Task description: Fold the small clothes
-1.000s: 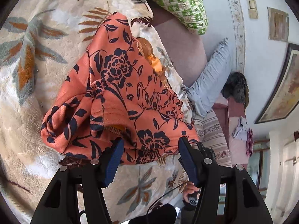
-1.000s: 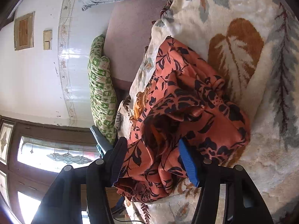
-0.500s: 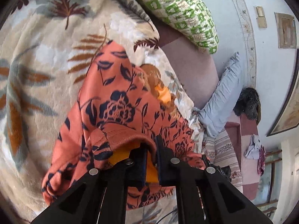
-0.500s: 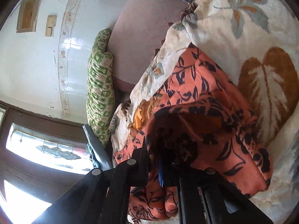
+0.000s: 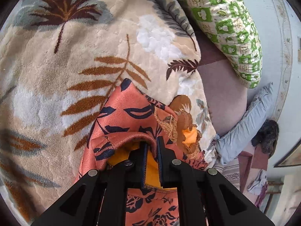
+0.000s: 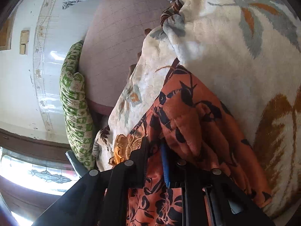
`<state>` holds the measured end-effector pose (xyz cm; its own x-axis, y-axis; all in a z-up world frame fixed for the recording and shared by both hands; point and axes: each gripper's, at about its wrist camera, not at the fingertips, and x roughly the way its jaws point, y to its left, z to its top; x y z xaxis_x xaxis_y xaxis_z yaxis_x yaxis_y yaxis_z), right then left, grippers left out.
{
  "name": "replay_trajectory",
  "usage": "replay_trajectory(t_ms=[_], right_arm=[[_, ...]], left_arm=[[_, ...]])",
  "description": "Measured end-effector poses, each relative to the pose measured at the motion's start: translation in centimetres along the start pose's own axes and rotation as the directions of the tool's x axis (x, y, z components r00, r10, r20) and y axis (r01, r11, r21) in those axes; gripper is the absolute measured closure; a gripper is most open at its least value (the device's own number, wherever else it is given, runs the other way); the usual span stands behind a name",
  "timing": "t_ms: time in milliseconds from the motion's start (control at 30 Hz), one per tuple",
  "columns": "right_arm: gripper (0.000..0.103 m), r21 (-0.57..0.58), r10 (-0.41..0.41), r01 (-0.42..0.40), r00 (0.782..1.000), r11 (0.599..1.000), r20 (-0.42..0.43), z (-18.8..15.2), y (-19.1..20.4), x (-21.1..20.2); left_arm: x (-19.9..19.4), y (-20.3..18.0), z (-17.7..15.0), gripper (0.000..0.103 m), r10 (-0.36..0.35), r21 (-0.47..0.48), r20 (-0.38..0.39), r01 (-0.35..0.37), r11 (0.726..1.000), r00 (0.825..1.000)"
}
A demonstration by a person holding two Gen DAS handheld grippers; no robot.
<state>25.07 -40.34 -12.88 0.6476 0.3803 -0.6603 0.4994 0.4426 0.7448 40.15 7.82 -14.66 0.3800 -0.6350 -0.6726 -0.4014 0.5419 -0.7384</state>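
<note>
Both tools were wide a second ago; now left tool pinches garment hem, right tool, jaws easing slightly, holds bunched cloth. Garment lifted off blanket, drapes ahead: fold beginning.

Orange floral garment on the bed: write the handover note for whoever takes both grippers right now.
Left gripper: shut on the orange floral garment, pinching a hem with yellow lining showing.
Right gripper: its jaws have just been easing open slightly, but the garment's fabric is clamped between them.
The garment lies bunched on the leaf-print blanket, partly lifted by both grips.
Done: both edges gripped.
Left: carry the fold over, lay it flat, release. No finished fold visible yet.
</note>
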Motion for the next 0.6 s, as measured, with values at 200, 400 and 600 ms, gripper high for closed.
replay_trajectory(t_ms=[200,400,600], right_arm=[[0.061,-0.109,0.048,-0.04,0.996,0.993,0.07,0.1,1.3,-5.6],[0.054,-0.23,-0.089,0.106,0.993,0.967,0.081,-1.2,0.8,-8.0],[0.054,-0.339,-0.208,0.219,0.976,0.915,0.07,-1.6,1.0,-5.2]], left_arm=[[-4.2,-0.6,-0.3,0.075,-0.063,0.077,0.039,0.06,0.995,0.997],[-7.1,2.1,-3.2,0.063,-0.061,0.154,0.051,0.052,0.987,0.997],[-5.0,1.0,-7.3,0.063,0.114,0.363,0.054,-0.126,0.923,0.992]])
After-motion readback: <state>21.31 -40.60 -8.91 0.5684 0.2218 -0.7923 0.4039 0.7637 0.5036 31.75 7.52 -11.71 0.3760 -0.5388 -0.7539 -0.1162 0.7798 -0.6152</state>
